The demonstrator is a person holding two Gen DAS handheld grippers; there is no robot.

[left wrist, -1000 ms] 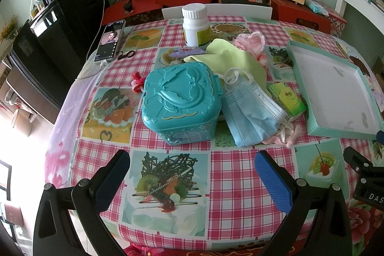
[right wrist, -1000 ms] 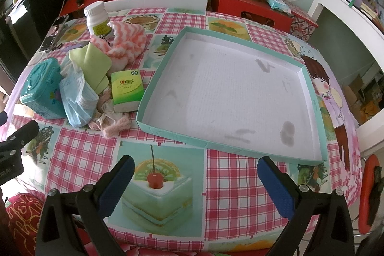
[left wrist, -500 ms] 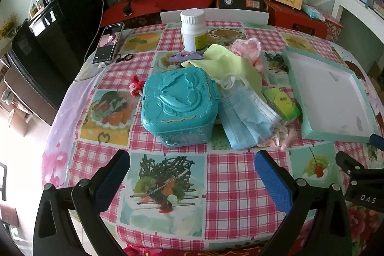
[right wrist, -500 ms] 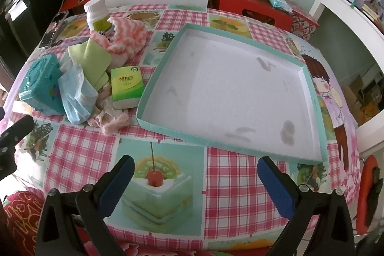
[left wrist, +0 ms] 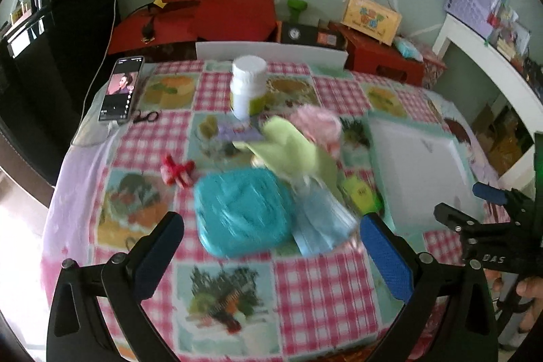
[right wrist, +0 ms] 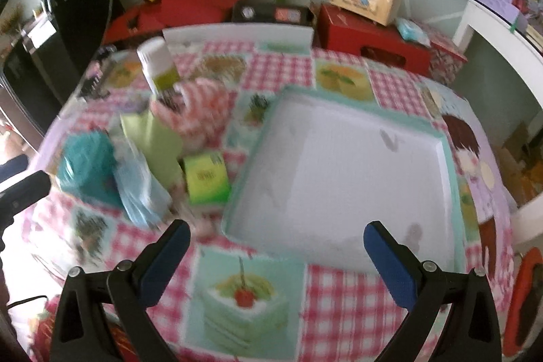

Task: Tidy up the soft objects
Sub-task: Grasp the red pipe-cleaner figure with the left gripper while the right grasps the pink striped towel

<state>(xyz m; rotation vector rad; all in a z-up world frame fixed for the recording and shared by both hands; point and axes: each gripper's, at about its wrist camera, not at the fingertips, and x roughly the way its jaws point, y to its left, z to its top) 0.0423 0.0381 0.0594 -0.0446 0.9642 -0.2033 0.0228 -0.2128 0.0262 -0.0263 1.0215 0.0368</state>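
A heap of soft things lies mid-table: a light blue face mask [left wrist: 322,219] [right wrist: 141,192], a yellow-green cloth [left wrist: 292,148] [right wrist: 156,138], and a pink-and-white fluffy cloth [left wrist: 319,124] [right wrist: 200,104]. A green tissue pack [left wrist: 359,195] [right wrist: 207,178] lies beside them. To the right sits an empty teal-rimmed tray [left wrist: 376,158] [right wrist: 339,165]. My left gripper [left wrist: 271,241] hangs open above the near table, short of a teal plastic box [left wrist: 241,209] [right wrist: 85,168]. My right gripper [right wrist: 276,248] is open over the tray's near edge, nothing held. Both views are motion-blurred.
A white bottle [left wrist: 247,87] [right wrist: 157,63], a phone [left wrist: 120,89], small scissors [left wrist: 146,116] and a red bow [left wrist: 176,172] lie on the checked tablecloth. Red boxes [left wrist: 217,12] and a wooden case [left wrist: 370,14] stand behind the table. A white shelf [left wrist: 488,56] is at right.
Both grippers have pulled up and back from the table, so the objects look smaller and farther. Both stay open. Nothing on the table has moved.
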